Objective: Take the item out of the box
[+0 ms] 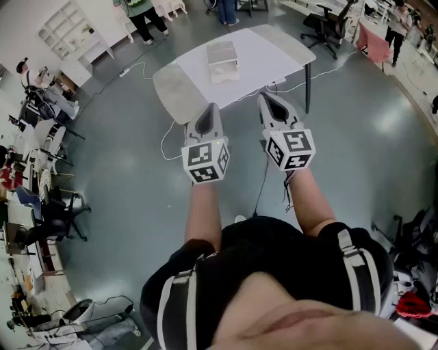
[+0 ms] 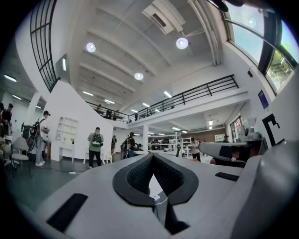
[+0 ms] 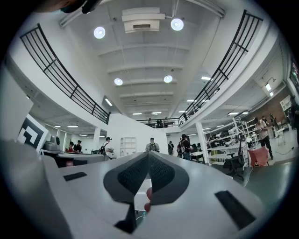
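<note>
The person stands on the grey floor (image 1: 123, 178) with both arms held out in front, a tool in each hand. The left tool (image 1: 211, 108) has its jaws together with nothing between them, and the right tool (image 1: 264, 97) is closed and empty as well. Both point towards the white surface (image 1: 274, 51), which stands a little way ahead, apart from the tools. The box (image 1: 222, 61) sits near the middle of that surface, pale and flat. From here I cannot tell what is inside it. Beyond it are an office chair (image 1: 328, 27) and a few people (image 1: 144, 17) at the far wall. As I judge it, the task has not begun: the box is untouched, and the approach, the reach in and the lift are all left to do.
</note>
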`<action>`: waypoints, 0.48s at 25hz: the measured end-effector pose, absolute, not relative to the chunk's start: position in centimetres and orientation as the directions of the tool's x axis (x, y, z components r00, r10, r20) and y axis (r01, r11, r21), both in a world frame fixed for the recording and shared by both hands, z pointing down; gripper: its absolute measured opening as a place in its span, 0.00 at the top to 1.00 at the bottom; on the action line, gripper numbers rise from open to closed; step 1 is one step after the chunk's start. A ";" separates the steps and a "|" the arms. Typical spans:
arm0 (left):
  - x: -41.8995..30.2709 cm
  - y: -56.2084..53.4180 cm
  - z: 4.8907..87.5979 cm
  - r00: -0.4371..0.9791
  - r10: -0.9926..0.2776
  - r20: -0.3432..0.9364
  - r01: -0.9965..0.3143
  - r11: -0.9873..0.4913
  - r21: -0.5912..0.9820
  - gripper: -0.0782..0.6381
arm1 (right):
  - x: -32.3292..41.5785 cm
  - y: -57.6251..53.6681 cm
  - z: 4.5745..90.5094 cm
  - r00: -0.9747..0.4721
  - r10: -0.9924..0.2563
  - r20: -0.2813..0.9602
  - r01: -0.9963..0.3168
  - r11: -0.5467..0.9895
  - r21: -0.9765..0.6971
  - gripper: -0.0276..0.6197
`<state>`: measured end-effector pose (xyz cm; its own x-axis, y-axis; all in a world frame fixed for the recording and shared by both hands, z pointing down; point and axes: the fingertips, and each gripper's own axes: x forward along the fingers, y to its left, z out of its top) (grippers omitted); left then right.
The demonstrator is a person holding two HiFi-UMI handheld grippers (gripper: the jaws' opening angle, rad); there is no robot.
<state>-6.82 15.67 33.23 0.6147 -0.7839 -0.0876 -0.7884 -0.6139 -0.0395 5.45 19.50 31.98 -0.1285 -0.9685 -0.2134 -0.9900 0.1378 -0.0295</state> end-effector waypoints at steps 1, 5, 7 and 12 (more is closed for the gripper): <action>-7.0 15.7 33.3 0.614 -0.785 -0.087 -0.789 -0.614 -0.031 0.88 | 5.6 19.5 32.1 -0.131 -0.969 -0.210 -0.989 0.142 -0.036 0.94; -7.7 15.8 33.8 0.613 -0.786 -0.082 -0.789 -0.614 -0.014 0.88 | 6.0 19.7 32.6 -0.127 -0.971 -0.202 -0.989 0.141 -0.053 0.94; -8.0 15.8 33.8 0.612 -0.787 -0.083 -0.790 -0.612 -0.019 0.88 | 6.0 19.8 32.6 -0.122 -0.971 -0.205 -0.990 0.134 -0.048 0.94; -8.7 15.9 34.0 0.604 -0.793 -0.080 -0.796 -0.605 -0.013 0.88 | 6.0 19.9 32.4 -0.112 -0.970 -0.214 -0.992 0.120 -0.028 0.94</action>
